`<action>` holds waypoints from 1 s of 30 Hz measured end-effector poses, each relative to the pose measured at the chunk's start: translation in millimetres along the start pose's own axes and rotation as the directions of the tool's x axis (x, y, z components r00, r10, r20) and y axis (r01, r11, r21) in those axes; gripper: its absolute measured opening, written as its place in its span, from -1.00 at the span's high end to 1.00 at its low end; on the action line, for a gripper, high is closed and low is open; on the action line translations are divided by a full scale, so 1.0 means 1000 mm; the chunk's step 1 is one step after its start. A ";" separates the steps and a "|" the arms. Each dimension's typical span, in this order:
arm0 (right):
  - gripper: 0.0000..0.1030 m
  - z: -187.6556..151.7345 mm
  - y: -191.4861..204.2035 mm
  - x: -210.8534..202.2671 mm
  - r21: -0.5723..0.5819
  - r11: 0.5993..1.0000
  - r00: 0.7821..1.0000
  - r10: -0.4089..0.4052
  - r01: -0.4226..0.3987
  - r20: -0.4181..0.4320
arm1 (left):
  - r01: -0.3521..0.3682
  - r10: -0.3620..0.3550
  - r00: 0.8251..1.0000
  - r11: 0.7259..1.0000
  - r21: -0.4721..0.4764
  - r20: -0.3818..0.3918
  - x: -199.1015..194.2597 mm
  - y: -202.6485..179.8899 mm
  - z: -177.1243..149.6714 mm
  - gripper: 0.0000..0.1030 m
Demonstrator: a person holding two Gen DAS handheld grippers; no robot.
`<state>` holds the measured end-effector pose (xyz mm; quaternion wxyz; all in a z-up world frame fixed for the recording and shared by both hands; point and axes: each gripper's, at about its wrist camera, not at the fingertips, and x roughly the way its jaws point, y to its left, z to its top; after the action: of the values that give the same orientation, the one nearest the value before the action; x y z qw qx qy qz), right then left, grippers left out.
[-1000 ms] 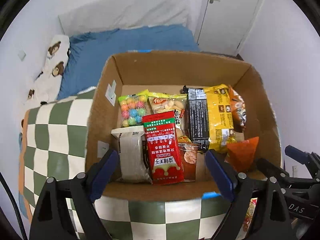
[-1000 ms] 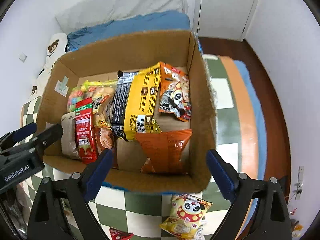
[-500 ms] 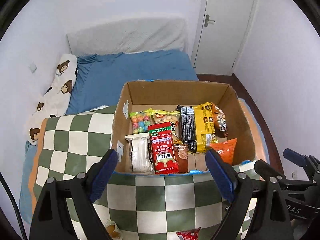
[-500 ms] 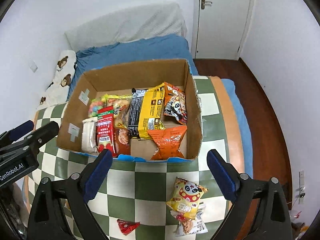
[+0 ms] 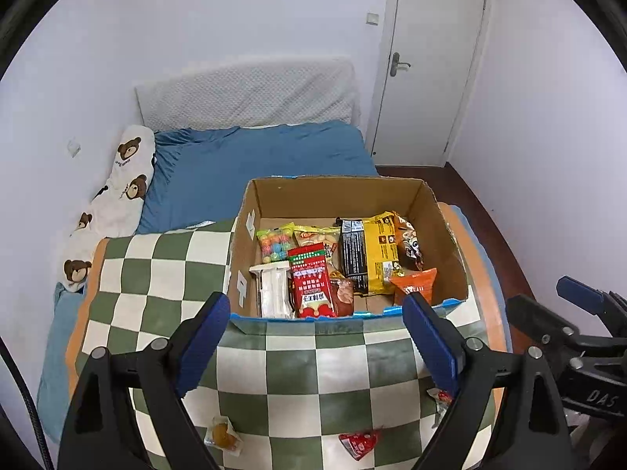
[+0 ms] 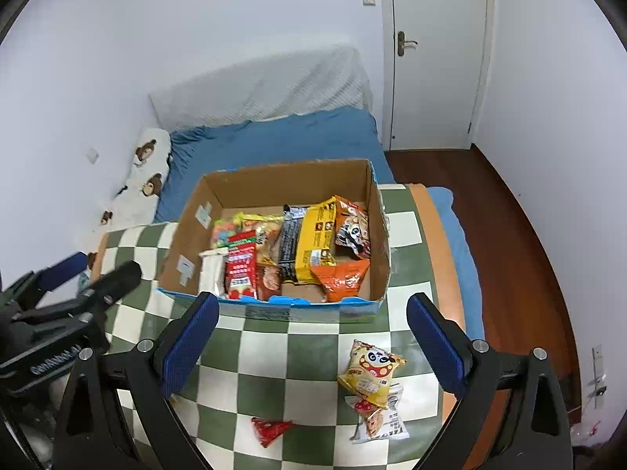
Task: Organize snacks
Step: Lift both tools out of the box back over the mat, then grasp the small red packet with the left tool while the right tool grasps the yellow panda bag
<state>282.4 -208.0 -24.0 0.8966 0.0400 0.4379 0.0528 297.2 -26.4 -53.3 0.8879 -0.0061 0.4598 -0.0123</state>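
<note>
- Pulling back in the left wrist view: the cardboard box [image 5: 352, 250] now sits smaller at mid-frame than a second ago, with more checkered blanket [image 5: 156, 270] showing. The left gripper [image 5: 315, 342] stands wide and empty. A red packet [image 5: 358, 443] and a yellowish sweet [image 5: 222, 436] at the bottom edge are partly cut off.
- Right wrist view: the right gripper [image 6: 311, 338] is wide and empty too; the panda snack bag [image 6: 370, 370] lies lower right, on top of another, half-hidden packet. Loose snacks remain, so I judge the next pick lies there.

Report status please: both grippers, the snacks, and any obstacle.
Left gripper open, empty. Right gripper open, empty. Box part filled; panda bag and red packet loose on blanket. Nothing in the way.
</note>
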 end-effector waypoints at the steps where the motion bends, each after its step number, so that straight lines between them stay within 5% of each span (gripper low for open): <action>1: -0.92 -0.001 -0.001 -0.003 0.006 1.000 1.000 0.008 -0.008 0.001 | -0.001 0.001 1.000 1.000 -0.002 -0.008 0.000 0.000 -0.002 -0.75; 8: -0.92 -0.021 -0.034 0.008 0.095 0.995 0.998 0.035 -0.030 -0.055 | -0.009 0.007 0.998 1.000 -0.027 -0.065 0.009 0.000 -0.028 -0.75; 14: -0.92 -0.063 -0.085 0.063 0.207 0.978 0.975 0.056 -0.011 -0.213 | 0.001 -0.011 0.973 0.999 -0.046 -0.232 0.050 -0.011 -0.081 -0.75; 17: -0.92 -0.083 -0.111 0.109 0.306 0.952 0.944 0.118 -0.020 -0.307 | 0.004 -0.027 0.932 0.998 -0.066 -0.361 0.084 -0.017 -0.116 -0.75; 25: -0.92 -0.115 -0.136 0.211 0.413 0.911 0.862 0.189 0.026 -0.471 | 0.053 -0.137 0.743 0.988 -0.146 -0.655 0.157 -0.032 -0.195 -0.74; 28: -0.74 -0.120 -0.128 0.231 0.389 0.921 0.840 0.202 0.012 -0.504 | 0.082 -0.148 0.712 0.988 -0.128 -0.687 0.172 -0.045 -0.211 -0.74; 30: -0.44 -0.123 -0.121 0.239 0.343 0.939 0.825 0.176 0.023 -0.537 | 0.094 -0.158 0.716 0.987 -0.131 -0.680 0.179 -0.051 -0.216 -0.70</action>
<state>338.6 -293.4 -300.7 0.7055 0.1919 0.6818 0.0236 223.6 -81.9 -322.8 0.6500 -0.0709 0.7547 -0.0541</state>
